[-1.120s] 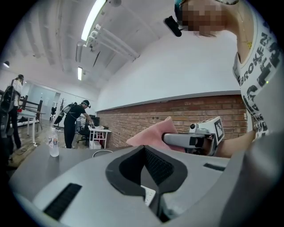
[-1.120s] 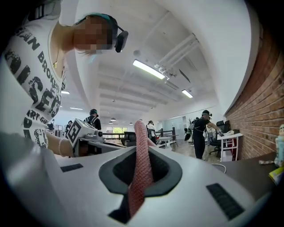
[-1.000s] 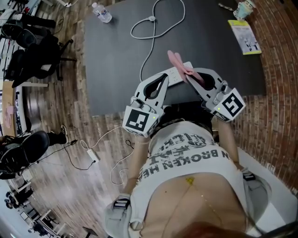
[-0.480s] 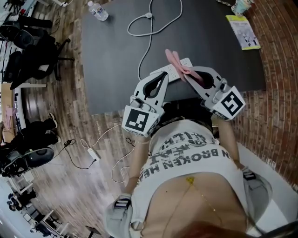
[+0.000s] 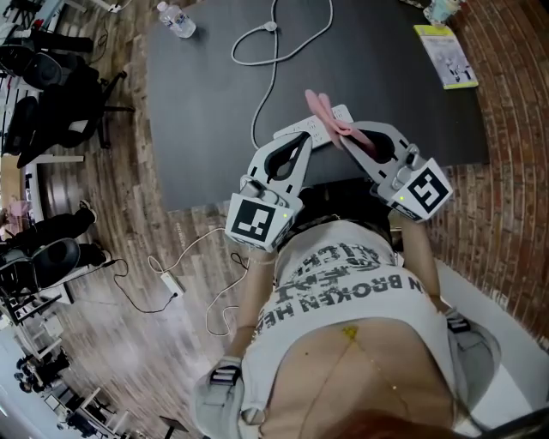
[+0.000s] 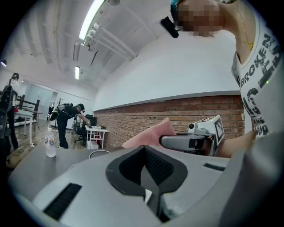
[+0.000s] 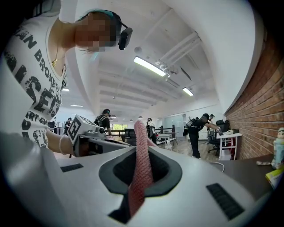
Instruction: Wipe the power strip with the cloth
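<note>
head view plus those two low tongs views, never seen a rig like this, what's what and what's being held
No robot here: a person holds hand tongs in each hand. The head view looks down from a camera on their head. The other two views ride on the tongs and look along their jaws. On the dark table lie a white power strip with its cable, a water bottle and a booklet. The right tongs are shut on a pink cloth, by the strip. The left tongs are shut, with their tip at the strip's end.
</note>
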Demonstrator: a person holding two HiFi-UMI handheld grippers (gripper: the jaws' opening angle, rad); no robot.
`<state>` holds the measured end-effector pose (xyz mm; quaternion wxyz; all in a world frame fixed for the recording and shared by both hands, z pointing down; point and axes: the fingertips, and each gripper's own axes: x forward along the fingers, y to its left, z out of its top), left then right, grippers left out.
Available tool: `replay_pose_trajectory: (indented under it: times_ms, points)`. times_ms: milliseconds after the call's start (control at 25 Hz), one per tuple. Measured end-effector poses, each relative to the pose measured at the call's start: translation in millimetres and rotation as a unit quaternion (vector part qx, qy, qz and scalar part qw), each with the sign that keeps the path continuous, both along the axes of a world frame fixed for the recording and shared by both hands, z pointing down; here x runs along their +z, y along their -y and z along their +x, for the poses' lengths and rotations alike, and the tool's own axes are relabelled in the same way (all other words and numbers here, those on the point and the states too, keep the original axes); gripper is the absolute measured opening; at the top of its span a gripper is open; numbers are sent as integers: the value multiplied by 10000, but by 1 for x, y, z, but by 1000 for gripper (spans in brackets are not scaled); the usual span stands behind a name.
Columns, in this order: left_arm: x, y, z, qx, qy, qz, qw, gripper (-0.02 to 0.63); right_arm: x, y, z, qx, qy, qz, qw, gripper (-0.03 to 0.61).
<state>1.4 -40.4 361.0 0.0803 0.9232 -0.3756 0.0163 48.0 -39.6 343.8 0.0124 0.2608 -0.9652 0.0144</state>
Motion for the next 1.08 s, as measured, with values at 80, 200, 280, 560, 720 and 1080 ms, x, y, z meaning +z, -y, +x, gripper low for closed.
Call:
replay_pose_trajectory:
  times_ms: [80, 200, 280, 560, 720, 1080]
  points:
    - [0, 0, 1, 19, 21, 3, 10000, 8, 1, 0, 0, -8, -9, 0, 10000, 17]
    - [4, -1, 1, 1, 13, -48, 10000, 8, 1, -1, 1, -21, -15, 9, 10000, 17]
    - [6, -2, 2, -3, 11, -64, 10000, 8, 1, -1, 2, -11, -15, 12, 10000, 17]
    - [6, 0, 5, 22, 134, -137, 9998, 8, 1, 0, 6, 21, -14, 15, 10000, 17]
    - [7, -2, 10, 93, 67, -85, 9999, 8, 1, 0, 9, 31, -23, 9, 10000, 16]
    - [4, 0, 21, 156, 39, -14, 9999, 8, 3, 1, 18, 37, -55, -21, 10000, 17]
